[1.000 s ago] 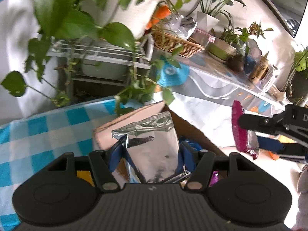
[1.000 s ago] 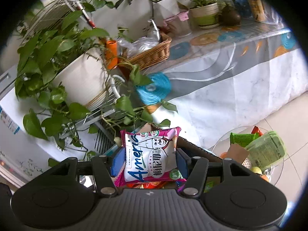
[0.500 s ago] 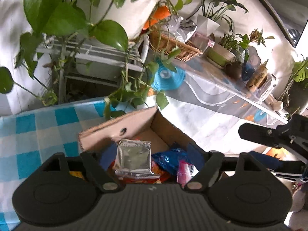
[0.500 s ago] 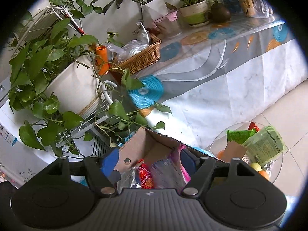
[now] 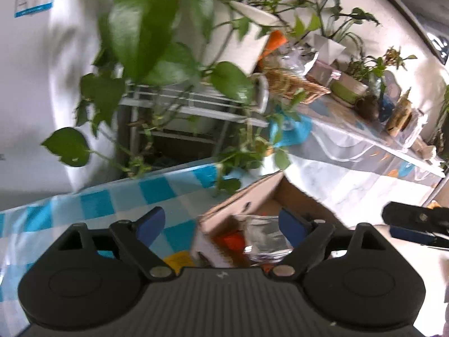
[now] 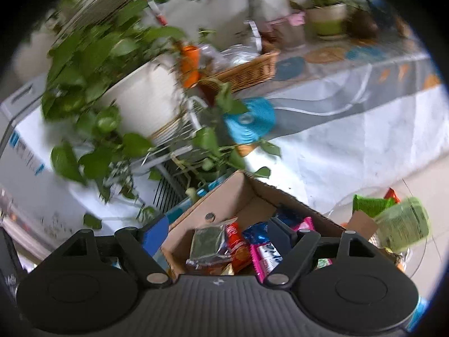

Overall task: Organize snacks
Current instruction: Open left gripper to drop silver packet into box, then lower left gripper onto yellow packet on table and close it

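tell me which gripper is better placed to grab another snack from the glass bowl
Right. The right gripper is open, with the glass bowl of snacks in its view; the left gripper faces the cardboard box.

Left wrist view sits low behind its own open fingers, facing forward and slightly down over the checkered tablecloth (image 5: 92, 207) at lower left, close above the cardboard box (image 5: 247, 205) at lower centre. Right wrist view looks down into the same cardboard box (image 6: 224, 196) from close above, lower centre of frame. Both share the box, the potted plant (image 5: 247, 39) (image 6: 140, 95) and wicker basket (image 5: 294, 87) (image 6: 247, 70) beyond. Right gripper (image 5: 415, 221) shows at left view's right edge.
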Demonstrator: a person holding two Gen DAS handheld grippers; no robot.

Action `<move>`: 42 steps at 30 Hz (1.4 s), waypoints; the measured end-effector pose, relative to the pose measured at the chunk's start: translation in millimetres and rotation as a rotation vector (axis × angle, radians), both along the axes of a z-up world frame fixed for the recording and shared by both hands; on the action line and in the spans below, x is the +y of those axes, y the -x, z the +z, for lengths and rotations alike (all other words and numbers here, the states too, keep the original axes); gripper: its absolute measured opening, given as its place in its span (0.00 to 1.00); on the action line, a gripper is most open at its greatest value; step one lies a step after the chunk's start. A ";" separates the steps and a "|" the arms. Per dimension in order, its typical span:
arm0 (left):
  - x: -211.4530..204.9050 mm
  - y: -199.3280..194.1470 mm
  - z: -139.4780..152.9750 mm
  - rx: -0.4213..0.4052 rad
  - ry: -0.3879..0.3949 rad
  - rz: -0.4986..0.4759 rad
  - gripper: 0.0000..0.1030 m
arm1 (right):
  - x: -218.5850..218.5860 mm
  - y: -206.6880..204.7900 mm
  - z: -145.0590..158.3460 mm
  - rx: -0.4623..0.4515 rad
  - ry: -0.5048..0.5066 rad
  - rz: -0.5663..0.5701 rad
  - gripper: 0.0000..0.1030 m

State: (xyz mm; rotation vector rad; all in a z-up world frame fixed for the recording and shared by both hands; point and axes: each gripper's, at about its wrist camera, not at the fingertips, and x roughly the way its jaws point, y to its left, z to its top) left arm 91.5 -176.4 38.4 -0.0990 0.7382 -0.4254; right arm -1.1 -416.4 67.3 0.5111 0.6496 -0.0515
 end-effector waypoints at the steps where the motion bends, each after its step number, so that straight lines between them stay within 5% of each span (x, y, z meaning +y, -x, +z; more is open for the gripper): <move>1: 4.9 -1.1 -2.4 0.008 -0.005 0.011 0.85 | 3.2 -0.7 0.7 0.001 0.009 0.018 0.81; 11: 17.3 -7.5 -50.3 0.108 -0.147 0.074 0.85 | 40.1 0.6 1.4 -0.002 0.105 0.193 0.81; 21: 2.2 -17.7 -101.1 0.146 -0.203 0.047 0.85 | 45.2 7.0 4.6 -0.012 0.107 0.233 0.82; 30: 2.9 -32.4 -119.2 0.132 -0.152 0.047 0.94 | 52.8 7.3 6.1 -0.021 0.114 0.252 0.82; 42: 44.5 -23.4 -117.7 0.159 -0.233 0.101 0.99 | 67.2 2.7 -0.4 0.005 0.138 0.300 0.82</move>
